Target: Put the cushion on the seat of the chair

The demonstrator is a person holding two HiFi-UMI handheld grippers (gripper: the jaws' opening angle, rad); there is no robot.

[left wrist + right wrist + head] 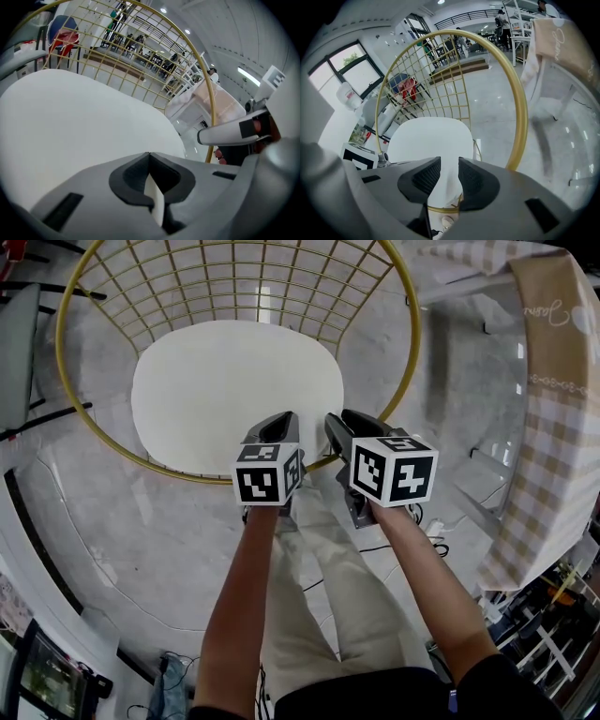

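Note:
A white cushion (234, 390) lies inside the round gold wire chair (62, 362), over its seat. Both grippers are at the cushion's near edge, side by side. My left gripper (278, 425) has its jaws closed together, with a sliver of the white cushion (70, 117) pinched between them at the left gripper (150, 161). My right gripper (343, 423) has a narrow gap between its jaws, and the white cushion (431, 136) fills it at the right gripper (449, 174). The chair's gold rim (518, 103) runs just below and to the right of the jaws.
A table with a beige checked cloth (553, 427) stands close on the right. Dark chair legs (37, 292) show at the far left. Cables (422, 532) lie on the marble floor by the person's legs. People and furniture are far behind.

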